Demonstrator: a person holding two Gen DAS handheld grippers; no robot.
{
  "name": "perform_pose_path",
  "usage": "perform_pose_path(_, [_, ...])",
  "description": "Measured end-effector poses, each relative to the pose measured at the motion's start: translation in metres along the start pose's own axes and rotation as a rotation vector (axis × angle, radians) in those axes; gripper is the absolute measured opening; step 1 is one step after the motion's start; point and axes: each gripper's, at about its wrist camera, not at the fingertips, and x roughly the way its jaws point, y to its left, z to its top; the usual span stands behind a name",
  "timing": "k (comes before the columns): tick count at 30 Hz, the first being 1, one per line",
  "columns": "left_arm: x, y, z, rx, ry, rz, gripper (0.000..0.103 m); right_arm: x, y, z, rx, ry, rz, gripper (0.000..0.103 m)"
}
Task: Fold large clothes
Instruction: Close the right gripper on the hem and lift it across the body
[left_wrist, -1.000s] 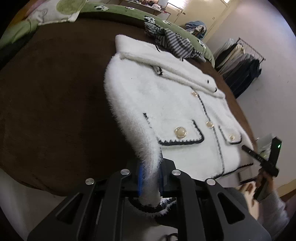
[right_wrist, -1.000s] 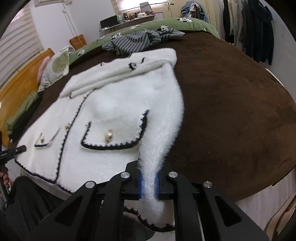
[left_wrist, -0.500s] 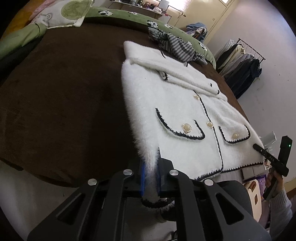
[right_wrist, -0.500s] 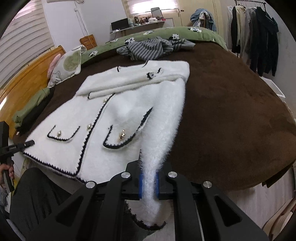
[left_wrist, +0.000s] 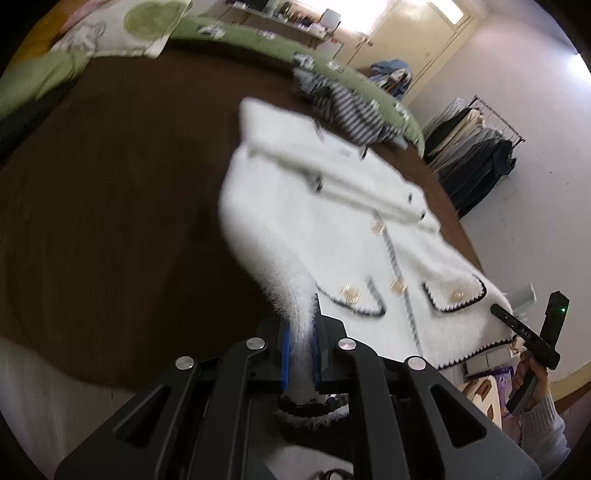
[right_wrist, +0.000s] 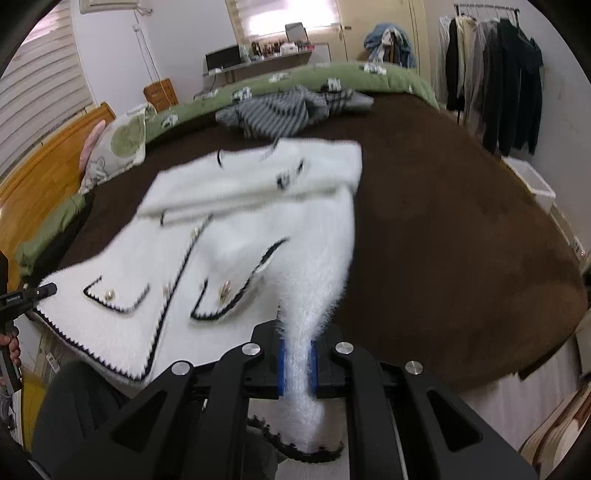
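Since half a second earlier you had swung both sleeves a little, and the jacket (left_wrist: 332, 229) had smeared with motion in both views while its body kept its place on the brown blanket (left_wrist: 110, 221). Your left tongs (left_wrist: 300, 354) were clenched on the cuff end of one sleeve (left_wrist: 280, 280), and your right tongs (right_wrist: 297, 365) were clenched on the other sleeve (right_wrist: 317, 280), with each black-trimmed cuff hanging out behind the pads. Holding both cuffs taut like that probably let you straighten the sleeves before laying them across the front. The jacket was white and fluffy, edged in black, with gold buttons and two trimmed pockets, lying front-up with its collar toward the striped garment (right_wrist: 280, 110) and green quilt (right_wrist: 295, 79), its hem at the near edge of the bed. It looked thick and soft, likely to spring back from a crease.
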Motion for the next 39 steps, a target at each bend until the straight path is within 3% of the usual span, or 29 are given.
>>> perform_pose_path(13, [0.006, -0.039, 0.138, 0.084, -0.174, 0.014, 0.011, 0.016, -0.002, 0.133, -0.020, -0.125, -0.026, 0.010])
perform_pose_path(21, [0.042, -0.045, 0.202, 0.131, -0.199, 0.057, 0.011, 0.068, -0.009, 0.198, -0.024, -0.137, -0.061, 0.010])
perform_pose_path(26, [0.067, -0.039, 0.233, 0.103, -0.213, 0.070, 0.011, 0.105, -0.018, 0.226, -0.023, -0.111, -0.085, 0.010])
perform_pose_path(32, [0.116, -0.023, 0.280, 0.081, -0.205, 0.150, 0.011, 0.165, -0.026, 0.255, -0.031, -0.067, -0.113, 0.010])
perform_pose_path(39, [0.212, 0.000, 0.306, 0.052, -0.098, 0.228, 0.011, 0.258, -0.036, 0.265, -0.029, 0.046, -0.145, 0.010])
